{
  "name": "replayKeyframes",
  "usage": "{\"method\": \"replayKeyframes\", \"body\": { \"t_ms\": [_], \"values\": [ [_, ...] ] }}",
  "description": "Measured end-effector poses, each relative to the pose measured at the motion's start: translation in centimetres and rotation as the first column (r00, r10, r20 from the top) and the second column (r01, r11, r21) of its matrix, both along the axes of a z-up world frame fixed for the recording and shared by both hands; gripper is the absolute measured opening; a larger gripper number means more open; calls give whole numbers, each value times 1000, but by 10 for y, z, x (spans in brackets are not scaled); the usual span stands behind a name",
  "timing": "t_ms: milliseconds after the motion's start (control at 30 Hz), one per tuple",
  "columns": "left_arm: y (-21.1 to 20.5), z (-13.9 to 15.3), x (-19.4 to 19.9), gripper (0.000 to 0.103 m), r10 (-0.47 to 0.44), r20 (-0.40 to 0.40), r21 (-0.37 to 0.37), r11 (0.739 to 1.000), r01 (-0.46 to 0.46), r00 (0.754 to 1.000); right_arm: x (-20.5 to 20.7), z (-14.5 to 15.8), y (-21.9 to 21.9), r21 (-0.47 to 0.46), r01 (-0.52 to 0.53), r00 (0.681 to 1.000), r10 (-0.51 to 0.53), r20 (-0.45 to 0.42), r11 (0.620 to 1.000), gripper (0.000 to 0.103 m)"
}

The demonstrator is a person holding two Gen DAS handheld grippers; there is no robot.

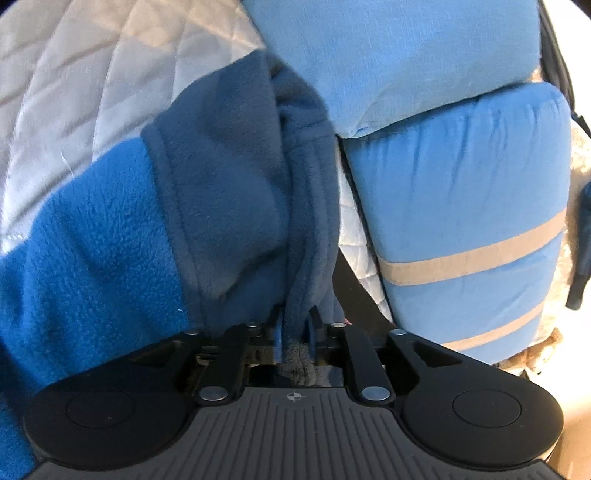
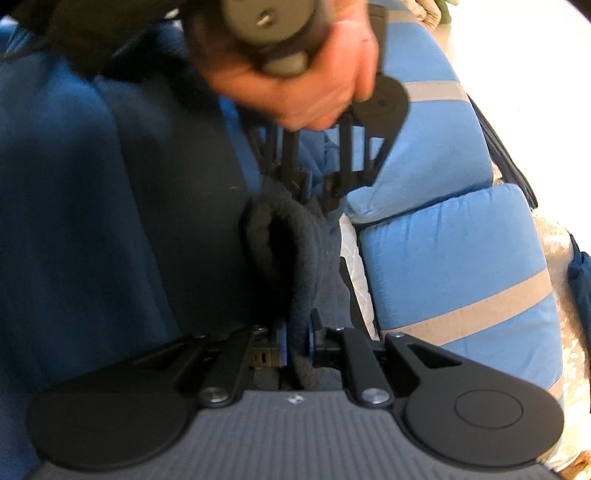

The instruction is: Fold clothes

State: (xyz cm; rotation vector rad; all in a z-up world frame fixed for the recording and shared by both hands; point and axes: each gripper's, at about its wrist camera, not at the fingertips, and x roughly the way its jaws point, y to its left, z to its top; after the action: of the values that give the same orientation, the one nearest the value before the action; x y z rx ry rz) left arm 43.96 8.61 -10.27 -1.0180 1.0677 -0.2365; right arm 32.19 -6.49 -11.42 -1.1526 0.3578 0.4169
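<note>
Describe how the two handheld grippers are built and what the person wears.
Both the left gripper and right gripper have black linkage arms with silver rivets, round black side discs, a ribbed grey base and blue finger pads. The hand is bare, below a dark sleeve.

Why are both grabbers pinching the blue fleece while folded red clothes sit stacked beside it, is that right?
Almost. Both the left gripper and right gripper pinch the fleece, but the folded stack is light blue, not red. The left wrist view shows it.
</note>
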Motion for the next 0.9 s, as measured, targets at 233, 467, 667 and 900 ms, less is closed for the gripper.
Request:
{"method": "replayKeyframes", "body": {
  "t_ms": [233,467,667,900],
  "values": [
    [1,38,-31,51,-34,39,171,985,27,999,-10,54,-28,256,112,993,-96,-73,960,90],
    [-7,37,-32,52,-158,18,171,973,153,987,23,117,-135,602,477,856,-184,-482,640,97],
    [-3,16,-42,51,-211,-6,85,974,211,977,76,94,-234,608,751,648,-115,-753,257,85],
    [-12,10,-38,50,-282,7,19,959,282,959,101,53,-254,512,851,507,71,-859,115,71]
  ]
}}
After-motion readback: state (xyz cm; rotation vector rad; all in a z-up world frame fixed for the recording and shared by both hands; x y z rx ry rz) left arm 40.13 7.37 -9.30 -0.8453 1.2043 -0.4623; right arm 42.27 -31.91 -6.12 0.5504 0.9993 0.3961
